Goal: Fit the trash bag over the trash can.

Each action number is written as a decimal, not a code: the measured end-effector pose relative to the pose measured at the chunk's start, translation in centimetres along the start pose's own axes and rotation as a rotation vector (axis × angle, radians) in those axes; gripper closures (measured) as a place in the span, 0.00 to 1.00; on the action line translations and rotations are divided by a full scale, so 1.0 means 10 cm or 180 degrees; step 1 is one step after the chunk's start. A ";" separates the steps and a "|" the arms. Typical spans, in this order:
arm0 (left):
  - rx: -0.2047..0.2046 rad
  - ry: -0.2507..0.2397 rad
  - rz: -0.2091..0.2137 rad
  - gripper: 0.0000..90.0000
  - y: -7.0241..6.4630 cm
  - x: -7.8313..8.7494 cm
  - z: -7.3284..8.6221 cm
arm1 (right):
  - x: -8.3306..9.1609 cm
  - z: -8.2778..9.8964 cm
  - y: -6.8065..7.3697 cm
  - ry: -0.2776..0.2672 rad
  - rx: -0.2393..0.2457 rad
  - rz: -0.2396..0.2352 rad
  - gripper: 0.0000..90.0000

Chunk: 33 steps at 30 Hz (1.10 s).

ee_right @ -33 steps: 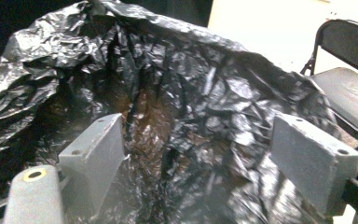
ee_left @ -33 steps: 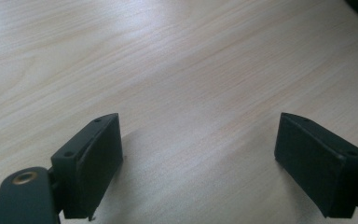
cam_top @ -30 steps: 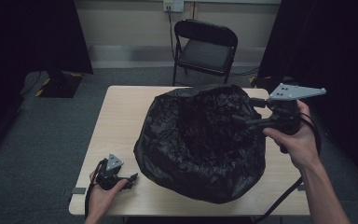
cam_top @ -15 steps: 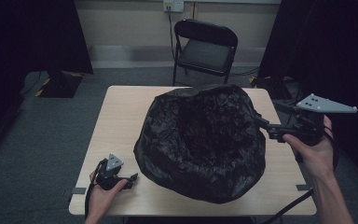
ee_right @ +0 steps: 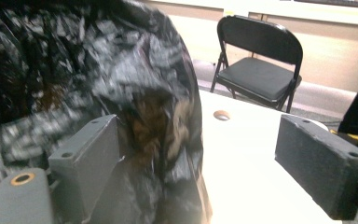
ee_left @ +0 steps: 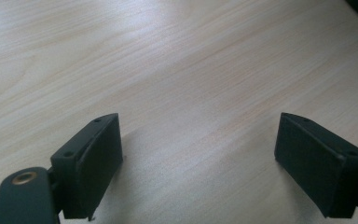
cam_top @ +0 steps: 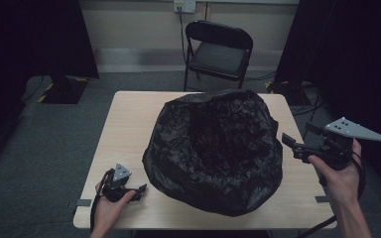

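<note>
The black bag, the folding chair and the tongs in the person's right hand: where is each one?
black bag [cam_top: 213,148], high view, on its crinkled middle.
folding chair [cam_top: 217,58], high view, on the seat.
right tongs [cam_top: 292,145], high view, midway between the two open tips.

— What does the black plastic bag [cam_top: 213,153] look like?
— Crinkled, glossy, bulging into a big rounded mound.
— Where on the table [cam_top: 124,129]?
— Across its middle and right, reaching almost to the near edge, mouth slumped open on top.
</note>
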<state>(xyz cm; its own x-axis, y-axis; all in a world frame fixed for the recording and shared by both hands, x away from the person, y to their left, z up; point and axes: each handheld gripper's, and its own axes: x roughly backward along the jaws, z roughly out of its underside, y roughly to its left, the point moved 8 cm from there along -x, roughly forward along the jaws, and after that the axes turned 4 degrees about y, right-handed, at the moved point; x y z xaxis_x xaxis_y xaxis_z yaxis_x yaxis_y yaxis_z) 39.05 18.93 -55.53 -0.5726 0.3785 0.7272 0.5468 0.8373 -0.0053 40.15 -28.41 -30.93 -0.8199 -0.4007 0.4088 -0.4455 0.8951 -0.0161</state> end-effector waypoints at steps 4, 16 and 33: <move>0.0020 -0.0009 -0.0002 0.16 -0.01 0.00 0.00 | -0.02 0.18 -0.01 -0.0012 -0.0102 0.0065 0.14; 0.0034 -0.0010 -0.0023 0.16 -0.01 0.00 0.00 | -0.19 0.65 -0.15 0.0200 -0.0204 0.0244 0.15; 0.0072 -0.0012 -0.0042 0.16 -0.02 0.00 0.00 | -0.41 1.33 -0.37 0.0431 -0.0482 0.0420 0.15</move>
<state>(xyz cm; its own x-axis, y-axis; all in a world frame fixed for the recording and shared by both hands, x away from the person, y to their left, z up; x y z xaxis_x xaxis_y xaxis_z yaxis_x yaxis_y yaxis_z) 38.95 18.75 -55.54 -0.5821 0.3687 0.7247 0.5251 0.8510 -0.0112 40.37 -32.66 -44.63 -0.8073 -0.2576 0.5310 -0.2702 0.9612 0.0555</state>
